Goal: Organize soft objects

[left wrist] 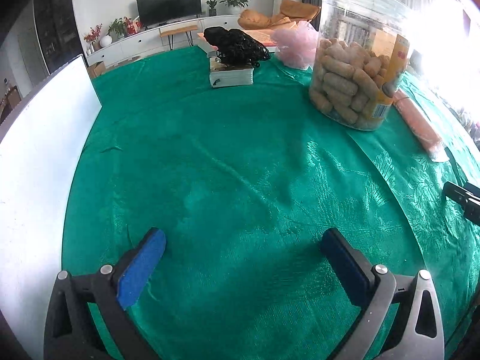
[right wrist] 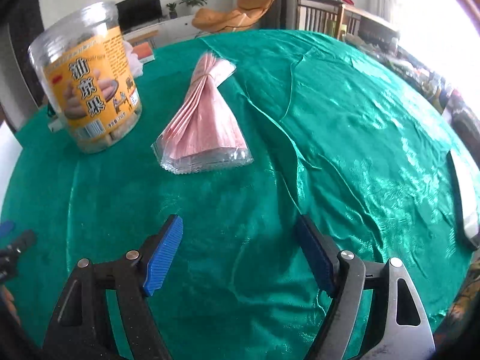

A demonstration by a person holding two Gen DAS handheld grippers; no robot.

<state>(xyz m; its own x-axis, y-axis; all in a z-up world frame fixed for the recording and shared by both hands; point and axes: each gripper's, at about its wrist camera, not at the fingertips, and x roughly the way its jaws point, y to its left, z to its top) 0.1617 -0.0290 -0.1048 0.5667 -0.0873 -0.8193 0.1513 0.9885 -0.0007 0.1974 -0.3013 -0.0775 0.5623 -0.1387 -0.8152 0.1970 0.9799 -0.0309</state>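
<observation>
A pink folded cloth in a clear plastic bag point(right wrist: 207, 117) lies on the green tablecloth point(right wrist: 345, 150), ahead of my right gripper point(right wrist: 240, 249), which is open and empty. It shows as a pink roll at the right in the left wrist view point(left wrist: 420, 126). A black mesh puff point(left wrist: 237, 46) rests on a small white pack point(left wrist: 232, 75) at the far side. A pink mesh puff point(left wrist: 295, 45) lies beside it. My left gripper point(left wrist: 243, 255) is open and empty above bare cloth.
A clear jar of snack sticks point(left wrist: 354, 69) stands right of centre; its yellow label faces the right wrist view point(right wrist: 90, 90). A white board point(left wrist: 39, 150) stands at the left. A dark-edged white object point(right wrist: 463, 198) lies at the table's right edge.
</observation>
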